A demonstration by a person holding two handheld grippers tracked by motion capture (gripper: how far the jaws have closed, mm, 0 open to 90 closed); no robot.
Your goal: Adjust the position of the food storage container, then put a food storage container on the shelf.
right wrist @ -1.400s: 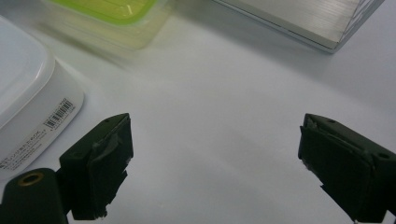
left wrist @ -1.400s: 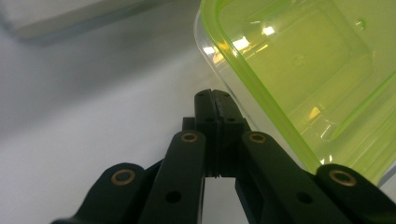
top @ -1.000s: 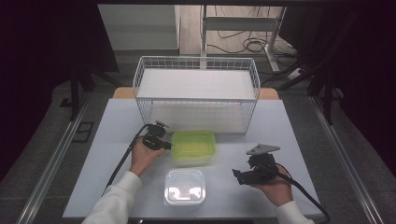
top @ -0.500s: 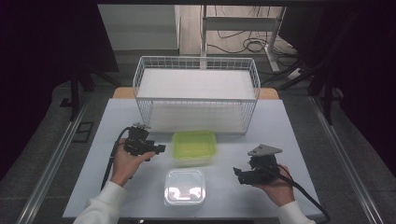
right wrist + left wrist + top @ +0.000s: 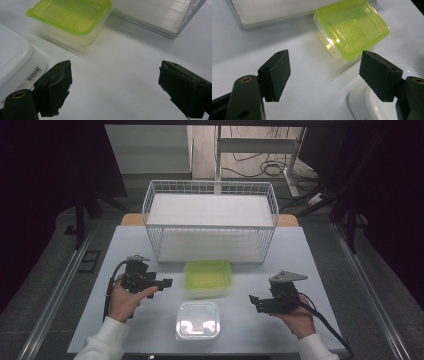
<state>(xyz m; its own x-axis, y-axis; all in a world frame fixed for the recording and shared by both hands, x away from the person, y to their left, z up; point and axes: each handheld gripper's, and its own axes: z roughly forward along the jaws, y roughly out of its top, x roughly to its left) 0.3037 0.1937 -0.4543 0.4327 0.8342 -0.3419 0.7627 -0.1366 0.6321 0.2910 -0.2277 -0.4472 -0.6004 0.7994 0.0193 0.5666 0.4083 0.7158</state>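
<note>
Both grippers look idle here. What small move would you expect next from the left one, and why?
Probably the left gripper eases toward the green-lidded clear plastic container: its jaws stand open and empty, pointing at that box, with bare table between.

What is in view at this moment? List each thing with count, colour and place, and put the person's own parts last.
wire basket: 1, white, far middle of the table, a white board inside it.
green-lidded container: 1, clear body with yellow-green lid, table centre, just in front of the basket.
white-lidded container: 1, white lid, near edge of the table, in front of the green one, apart from it.
table: 1, pale grey-white top.
left gripper: 1, black, left of the green-lidded container, jaws open, holding nothing.
right gripper: 1, black with grey plate on top, right of the white-lidded container, jaws open, holding nothing.
hands: 2, white sleeves, at the bottom edge.
</note>
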